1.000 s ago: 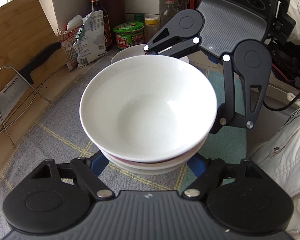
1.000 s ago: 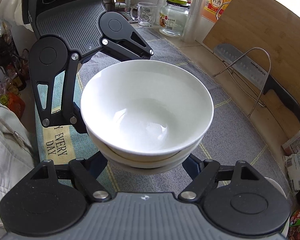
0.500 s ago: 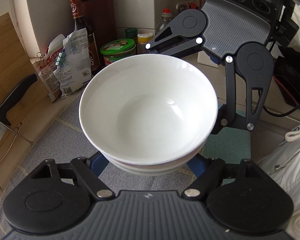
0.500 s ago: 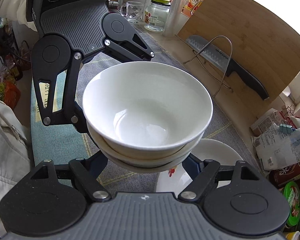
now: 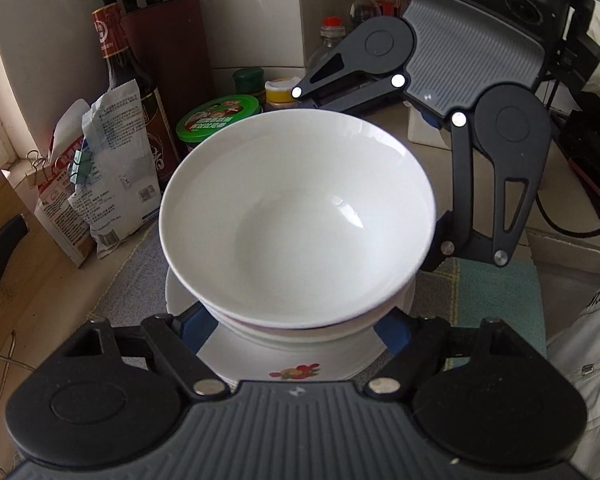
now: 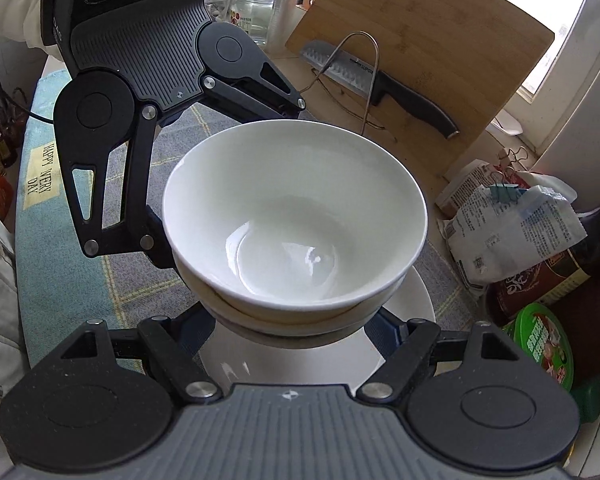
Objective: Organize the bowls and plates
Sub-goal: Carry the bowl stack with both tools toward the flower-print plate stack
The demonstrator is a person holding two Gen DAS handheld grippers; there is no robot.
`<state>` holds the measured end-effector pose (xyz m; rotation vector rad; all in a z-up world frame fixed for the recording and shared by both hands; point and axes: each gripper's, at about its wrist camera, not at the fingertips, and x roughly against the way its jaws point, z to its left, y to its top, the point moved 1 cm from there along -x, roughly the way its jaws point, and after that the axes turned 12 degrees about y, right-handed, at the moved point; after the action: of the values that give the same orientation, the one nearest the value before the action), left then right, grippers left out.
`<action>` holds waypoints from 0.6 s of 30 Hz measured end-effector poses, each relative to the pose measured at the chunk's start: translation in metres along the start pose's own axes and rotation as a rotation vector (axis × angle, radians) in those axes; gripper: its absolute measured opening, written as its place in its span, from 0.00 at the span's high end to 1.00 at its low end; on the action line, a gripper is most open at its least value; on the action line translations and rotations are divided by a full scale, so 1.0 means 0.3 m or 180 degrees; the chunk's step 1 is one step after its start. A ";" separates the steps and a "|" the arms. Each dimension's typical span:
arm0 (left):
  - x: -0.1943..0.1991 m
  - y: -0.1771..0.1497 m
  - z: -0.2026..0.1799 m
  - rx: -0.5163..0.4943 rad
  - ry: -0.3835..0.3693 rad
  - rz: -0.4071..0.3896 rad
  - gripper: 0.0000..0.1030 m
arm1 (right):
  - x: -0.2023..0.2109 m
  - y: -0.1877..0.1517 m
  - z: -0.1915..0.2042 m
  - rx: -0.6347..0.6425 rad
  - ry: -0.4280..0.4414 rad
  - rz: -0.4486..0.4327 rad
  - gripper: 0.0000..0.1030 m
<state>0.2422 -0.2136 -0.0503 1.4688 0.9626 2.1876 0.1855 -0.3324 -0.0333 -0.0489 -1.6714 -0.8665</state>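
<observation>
A stack of white bowls (image 5: 296, 220) hangs between both grippers, which face each other across it. My left gripper (image 5: 294, 326) is shut on the stack's lower part, its blue fingers (image 5: 194, 326) pressing on either side. From the opposite side, my right gripper (image 6: 296, 328) clamps the same stack (image 6: 296, 216). Directly under the stack lies a white plate (image 5: 300, 364) with a small flower print, its rim (image 6: 416, 300) showing past the bowls. I cannot tell whether the stack touches the plate.
A green-lidded jar (image 5: 220, 118), a dark sauce bottle (image 5: 120, 64), a knife block (image 5: 160, 20) and clipped bags (image 5: 112, 168) crowd the corner beside the plate. A cutting board (image 6: 420, 60), knife (image 6: 380, 80) and wire rack (image 6: 360, 68) stand further along. A checked mat (image 6: 60, 280) covers the counter.
Both grippers carried the bowl stack sideways along the counter toward the corner with the bottles. The flowered plate has come into view right beneath the stack. Grips unchanged.
</observation>
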 end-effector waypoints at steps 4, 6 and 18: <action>-0.047 0.017 0.005 -0.0003 -0.0021 0.0035 0.20 | -0.019 -0.028 -0.042 -0.0028 -0.0038 0.0054 0.18; -0.067 0.024 0.007 0.0006 -0.0045 0.0052 0.20 | -0.025 -0.041 -0.061 -0.0052 -0.0034 0.0069 0.18; -0.110 0.042 0.010 0.0055 -0.0088 0.0144 0.19 | -0.027 -0.096 -0.114 -0.0197 0.0066 0.0059 0.18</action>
<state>0.2597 -0.2417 -0.0634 1.5388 0.9504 2.1898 0.2027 -0.3689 -0.0541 -0.0975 -1.6221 -0.9019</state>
